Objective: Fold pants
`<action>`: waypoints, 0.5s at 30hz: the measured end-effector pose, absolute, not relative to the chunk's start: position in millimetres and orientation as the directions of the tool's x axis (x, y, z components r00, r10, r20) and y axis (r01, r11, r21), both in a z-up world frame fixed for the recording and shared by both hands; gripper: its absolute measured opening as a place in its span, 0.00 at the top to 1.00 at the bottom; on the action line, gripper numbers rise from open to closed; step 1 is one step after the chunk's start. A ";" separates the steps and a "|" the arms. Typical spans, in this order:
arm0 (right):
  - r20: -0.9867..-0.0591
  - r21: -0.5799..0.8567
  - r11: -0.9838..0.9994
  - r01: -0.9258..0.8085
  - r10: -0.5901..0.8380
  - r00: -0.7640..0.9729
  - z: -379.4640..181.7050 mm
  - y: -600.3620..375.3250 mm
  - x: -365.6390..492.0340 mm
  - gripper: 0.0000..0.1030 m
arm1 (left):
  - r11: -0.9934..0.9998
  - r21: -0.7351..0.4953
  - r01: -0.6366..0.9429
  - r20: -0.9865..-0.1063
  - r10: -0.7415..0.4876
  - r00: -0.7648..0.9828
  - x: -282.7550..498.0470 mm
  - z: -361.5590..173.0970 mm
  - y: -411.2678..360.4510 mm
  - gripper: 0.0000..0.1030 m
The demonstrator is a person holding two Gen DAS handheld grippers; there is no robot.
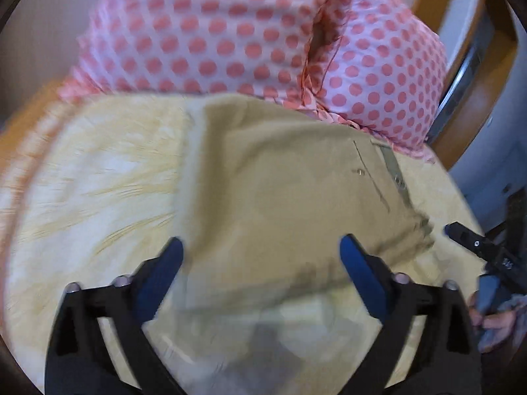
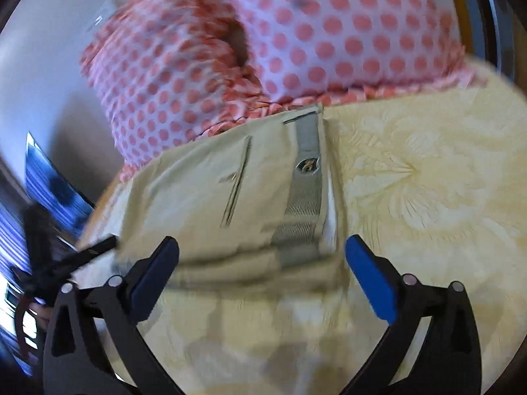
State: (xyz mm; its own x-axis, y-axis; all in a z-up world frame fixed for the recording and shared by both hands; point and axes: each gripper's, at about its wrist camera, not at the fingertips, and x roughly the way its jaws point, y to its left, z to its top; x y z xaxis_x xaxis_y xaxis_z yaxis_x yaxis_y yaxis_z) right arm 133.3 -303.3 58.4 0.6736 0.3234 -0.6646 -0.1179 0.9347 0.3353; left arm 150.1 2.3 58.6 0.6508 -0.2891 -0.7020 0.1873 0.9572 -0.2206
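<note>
**Yellow bedspread, folded pants between open jaws**

Yellow bedspread [image 2: 428, 171] carries the khaki pants [image 2: 210, 191], folded, just ahead of both jaw pairs. Left gripper [image 1: 262, 256] and right gripper [image 2: 262, 253] stand apart, empty. Risk: pinching one layer would drag the fold open.

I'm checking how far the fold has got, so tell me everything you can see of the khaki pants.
The khaki pants look like woven cotton, folded into a flat, compact stack on the yellow bedspread. On top show a slit pocket and a grey ribbed waistband with a small badge. Their far edge meets the polka-dot pillow. Both grippers hover open, neither touching them.
</note>
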 end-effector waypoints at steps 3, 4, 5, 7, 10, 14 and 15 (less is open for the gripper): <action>-0.665 0.202 0.972 -0.118 0.225 0.712 47.0 -274.3 96.9 0.02 | 0.976 -0.128 0.174 -0.687 -0.214 0.694 104.2 51.0 -4.1 0.01; -0.662 0.161 0.980 -0.117 0.195 0.723 41.2 -261.8 85.8 0.02 | 0.982 -0.098 0.164 -0.683 -0.186 0.706 92.0 47.0 -5.8 0.01; -0.658 0.145 0.982 -0.118 0.185 0.730 36.7 -258.3 79.9 0.02 | 0.989 -0.049 0.139 -0.681 -0.135 0.720 80.1 40.7 -9.7 0.01; -0.648 0.108 0.988 -0.108 0.152 0.747 26.3 -246.6 68.8 0.02 | 0.995 0.007 0.097 -0.677 -0.067 0.733 66.0 34.4 -10.4 0.01; -0.665 0.112 0.987 -0.119 0.163 0.729 14.2 -240.5 62.4 0.02 | 0.996 0.035 0.086 -0.672 -0.040 0.739 54.8 26.7 -11.7 0.01; -0.668 0.033 0.994 -0.104 0.099 0.738 7.8 -230.5 59.3 0.02 | 0.996 0.023 0.082 -0.694 -0.043 0.718 55.8 16.5 -12.6 0.01; -0.665 0.016 0.995 -0.101 0.086 0.742 6.9 -229.1 58.6 0.02 | 0.997 0.015 0.082 -0.704 -0.047 0.709 56.1 12.5 -12.1 0.01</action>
State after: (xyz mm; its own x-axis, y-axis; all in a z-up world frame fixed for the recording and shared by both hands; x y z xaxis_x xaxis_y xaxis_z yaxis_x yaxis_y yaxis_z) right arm 58.6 -229.1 6.9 0.7422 0.0862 -0.6647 -0.1012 0.9947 0.0159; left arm 56.1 -12.1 12.5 0.7085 -0.0473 -0.7041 0.0817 0.9965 0.0153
